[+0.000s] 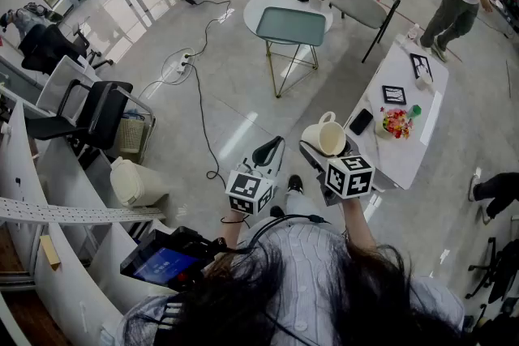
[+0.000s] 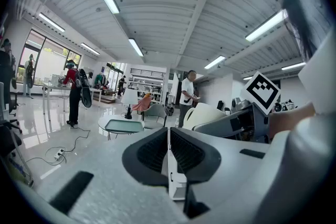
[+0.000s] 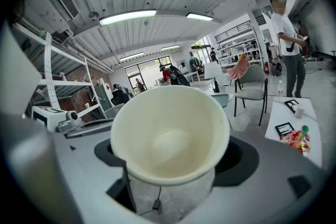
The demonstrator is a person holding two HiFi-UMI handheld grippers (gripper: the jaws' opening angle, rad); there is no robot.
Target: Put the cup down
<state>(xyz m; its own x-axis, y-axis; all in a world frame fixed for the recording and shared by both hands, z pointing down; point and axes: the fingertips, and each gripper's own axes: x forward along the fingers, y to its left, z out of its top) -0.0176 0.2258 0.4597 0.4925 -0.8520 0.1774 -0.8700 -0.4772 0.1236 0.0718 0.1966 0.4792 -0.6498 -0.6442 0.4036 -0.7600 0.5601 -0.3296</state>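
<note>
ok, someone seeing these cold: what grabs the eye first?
The cream cup, empty, fills the right gripper view with its mouth toward the camera, held in the air between the jaws of the right gripper. Beside it, the left gripper has its jaws together on nothing. To the right in the head view stands a long white table with small items on it; the cup is not yet set down.

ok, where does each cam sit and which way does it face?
Head view: on the head, steeply down; hair, left gripper, right gripper holding the cup.
Left gripper view: on that gripper, toward the round table; own jaws shut, empty.
Right gripper view: on that gripper, into the cup's mouth; jaws flank it.
Shared: cup, all three.
</note>
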